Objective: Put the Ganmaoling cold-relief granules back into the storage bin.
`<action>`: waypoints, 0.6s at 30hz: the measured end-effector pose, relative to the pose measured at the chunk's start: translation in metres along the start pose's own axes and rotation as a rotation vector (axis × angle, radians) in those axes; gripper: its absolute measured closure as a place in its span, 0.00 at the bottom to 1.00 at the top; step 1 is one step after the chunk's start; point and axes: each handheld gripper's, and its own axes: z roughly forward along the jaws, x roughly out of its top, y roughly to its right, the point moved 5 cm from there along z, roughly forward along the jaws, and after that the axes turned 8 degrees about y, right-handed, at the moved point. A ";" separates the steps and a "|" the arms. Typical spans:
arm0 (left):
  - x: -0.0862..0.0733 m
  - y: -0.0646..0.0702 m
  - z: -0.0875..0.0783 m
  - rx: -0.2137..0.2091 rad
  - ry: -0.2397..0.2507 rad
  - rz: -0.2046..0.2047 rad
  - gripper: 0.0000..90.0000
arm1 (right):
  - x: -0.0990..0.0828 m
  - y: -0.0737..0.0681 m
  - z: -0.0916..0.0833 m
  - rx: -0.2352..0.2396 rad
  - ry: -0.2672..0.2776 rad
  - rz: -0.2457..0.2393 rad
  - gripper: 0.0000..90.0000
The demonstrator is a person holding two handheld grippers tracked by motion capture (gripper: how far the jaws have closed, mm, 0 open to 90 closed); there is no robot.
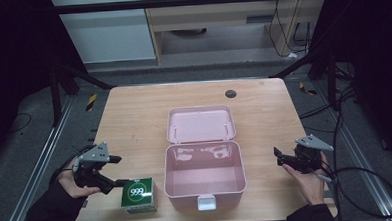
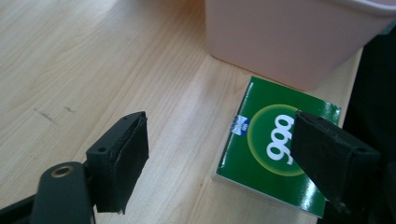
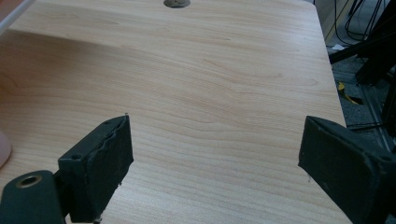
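One green box (image 1: 138,194), one open pink case (image 1: 205,174), two wide-spread grippers.

Open pink box (image 1: 205,175) mid-table (image 1: 134,118); green carton (image 1: 138,194) beside it (marked 999).

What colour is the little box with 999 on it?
The small cardboard box is green with white numbers in a lighter green circle, clearest in the left gripper view.

Glossy green carton (image 2: 280,154), wood-grain table (image 1: 134,123)
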 end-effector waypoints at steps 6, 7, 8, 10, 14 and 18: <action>0.003 0.006 0.001 -0.023 -0.051 0.032 0.20 | -0.001 0.000 0.000 0.001 -0.006 -0.003 0.10; 0.004 0.007 0.001 -0.032 -0.061 0.038 0.19 | -0.001 0.000 0.000 0.001 -0.006 -0.003 0.10; 0.005 0.009 0.002 -0.040 -0.067 0.044 0.18 | -0.001 0.000 0.000 0.002 -0.006 -0.004 0.10; 0.006 0.011 0.002 -0.054 -0.074 0.051 0.18 | -0.001 0.000 0.000 0.002 -0.010 -0.008 0.10; 0.007 0.017 0.007 -0.081 -0.095 0.069 0.16 | -0.002 0.000 0.001 0.004 -0.020 -0.013 0.09; 0.007 0.022 0.012 -0.098 -0.111 0.083 0.15 | -0.004 0.000 0.002 0.006 -0.025 -0.014 0.08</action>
